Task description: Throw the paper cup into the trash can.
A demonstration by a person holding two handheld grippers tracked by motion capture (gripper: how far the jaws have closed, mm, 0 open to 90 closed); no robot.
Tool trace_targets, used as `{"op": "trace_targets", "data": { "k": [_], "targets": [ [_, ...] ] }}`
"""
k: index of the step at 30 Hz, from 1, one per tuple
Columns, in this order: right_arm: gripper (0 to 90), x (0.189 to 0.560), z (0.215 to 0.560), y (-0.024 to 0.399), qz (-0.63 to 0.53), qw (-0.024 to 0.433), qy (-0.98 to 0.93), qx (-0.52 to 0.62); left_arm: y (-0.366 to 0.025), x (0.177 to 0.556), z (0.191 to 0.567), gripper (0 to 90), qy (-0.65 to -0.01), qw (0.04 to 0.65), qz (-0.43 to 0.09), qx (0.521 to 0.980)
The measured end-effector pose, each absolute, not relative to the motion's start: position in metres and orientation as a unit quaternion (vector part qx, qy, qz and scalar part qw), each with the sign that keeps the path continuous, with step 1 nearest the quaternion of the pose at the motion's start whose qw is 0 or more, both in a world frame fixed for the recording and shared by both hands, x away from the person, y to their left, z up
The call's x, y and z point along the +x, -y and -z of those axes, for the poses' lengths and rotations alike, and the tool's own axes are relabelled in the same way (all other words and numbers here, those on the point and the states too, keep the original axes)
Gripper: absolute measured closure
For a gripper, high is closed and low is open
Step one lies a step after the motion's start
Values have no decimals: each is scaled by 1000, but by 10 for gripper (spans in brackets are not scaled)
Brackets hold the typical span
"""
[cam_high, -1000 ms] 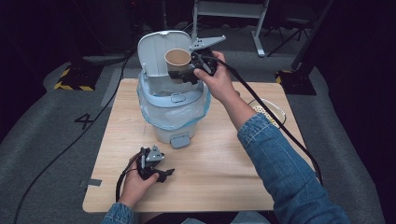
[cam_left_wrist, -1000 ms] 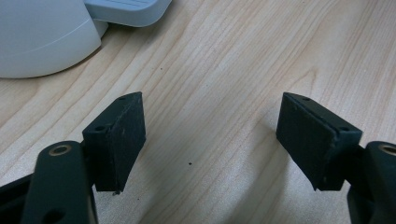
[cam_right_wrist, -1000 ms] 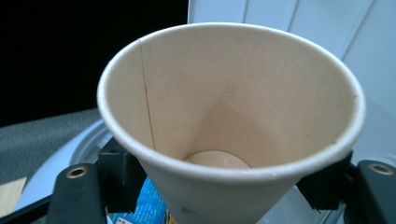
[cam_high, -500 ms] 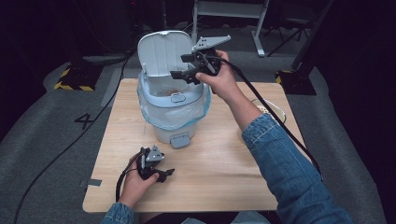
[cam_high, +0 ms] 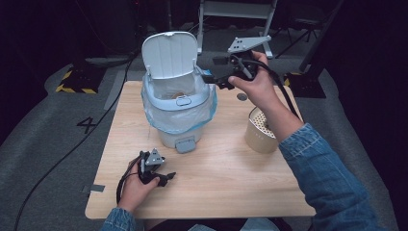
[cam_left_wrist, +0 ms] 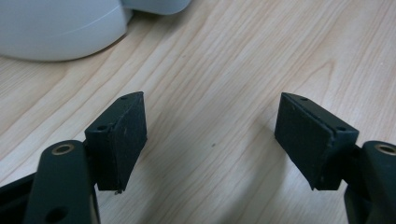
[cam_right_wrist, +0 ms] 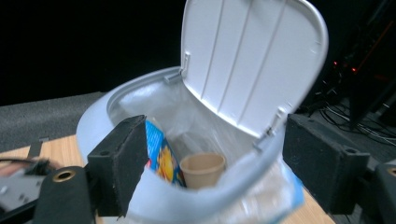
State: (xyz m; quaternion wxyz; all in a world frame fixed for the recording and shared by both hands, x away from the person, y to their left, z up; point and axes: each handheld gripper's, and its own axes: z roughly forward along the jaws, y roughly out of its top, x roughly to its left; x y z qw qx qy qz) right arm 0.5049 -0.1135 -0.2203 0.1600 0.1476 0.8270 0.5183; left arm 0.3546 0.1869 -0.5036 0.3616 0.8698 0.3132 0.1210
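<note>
Fingers of the right gripper [cam_high: 208,77] have just been closing, empty, beside the bin [cam_high: 178,103] holding the cup [cam_right_wrist: 202,170].

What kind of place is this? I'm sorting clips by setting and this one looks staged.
Probably a lab or recording studio, not a home: a lone wooden table on grey floor, dark surroundings, hazard tape, a taped floor number and trailing cables.

the left gripper [cam_left_wrist: 210,144] hangs low over the light wooden tabletop [cam_left_wrist: 224,84], jaws wide apart with nothing between them. the pale bin base [cam_left_wrist: 56,28] sits at the upper left.
</note>
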Motion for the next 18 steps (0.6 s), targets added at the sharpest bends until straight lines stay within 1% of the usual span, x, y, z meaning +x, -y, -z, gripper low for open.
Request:
{"op": "trace_targets", "data": {
  "k": [11, 18],
  "targets": [
    [250, 472, 219, 179, -507, 173, -824, 181, -192, 353, 504, 253, -314, 360, -120, 870],
    [250, 458, 220, 213, -510, 180, -817, 198, -192, 353, 504, 253, -315, 360, -119, 870]
  ]
}}
